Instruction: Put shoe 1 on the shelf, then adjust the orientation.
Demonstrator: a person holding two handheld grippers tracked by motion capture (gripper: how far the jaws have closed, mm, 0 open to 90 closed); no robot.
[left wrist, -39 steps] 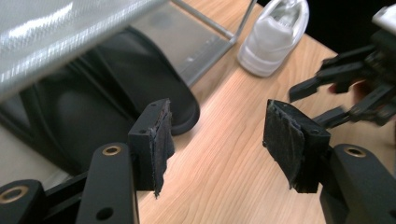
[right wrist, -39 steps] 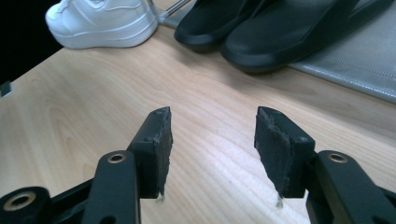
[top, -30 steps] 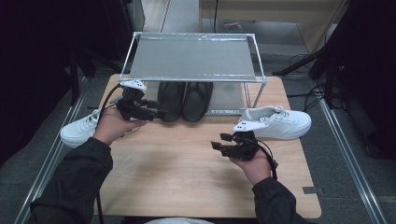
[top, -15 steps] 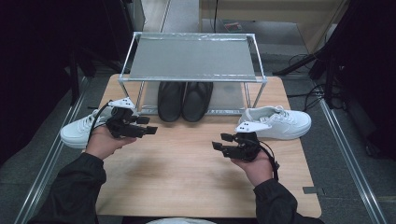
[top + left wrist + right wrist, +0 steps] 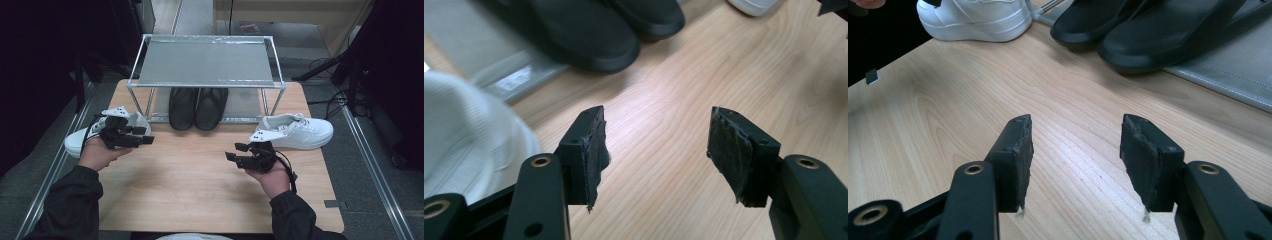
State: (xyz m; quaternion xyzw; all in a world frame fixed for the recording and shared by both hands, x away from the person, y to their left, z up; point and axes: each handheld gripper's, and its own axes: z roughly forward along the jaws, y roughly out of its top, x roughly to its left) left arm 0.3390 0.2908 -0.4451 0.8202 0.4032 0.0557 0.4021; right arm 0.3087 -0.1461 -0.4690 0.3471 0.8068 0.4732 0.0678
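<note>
High view sets the left gripper (image 5: 142, 140) over the left part of the wooden table (image 5: 190, 180), just in front of a white sneaker (image 5: 80, 142) that lies at the table's left edge and partly overhangs it. Its jaws stand wide apart with nothing between them, pointing toward the middle of the table. From the left gripper view, the same white shoe (image 5: 469, 140) bulges in just beside the left jaw; whether it touches the jaw cannot be told. Bare wood shows through the gap, and the toes of the black shoes (image 5: 589, 30) lie beyond. The right gripper (image 5: 235, 152) hangs over the table's right half, jaws also wide and empty, aimed leftward. Just behind the right hand (image 5: 272, 175) lies a second white sneaker (image 5: 300, 132), near the right edge of the table. A pair of black shoes (image 5: 197, 107) sits side by side on the lower level of a metal shoe rack (image 5: 207, 62) at the table's far side, whose grey top shelf is bare. In the right gripper view the black pair (image 5: 1148, 30) and the far white sneaker (image 5: 975, 20) lie ahead of the open jaws.
</note>
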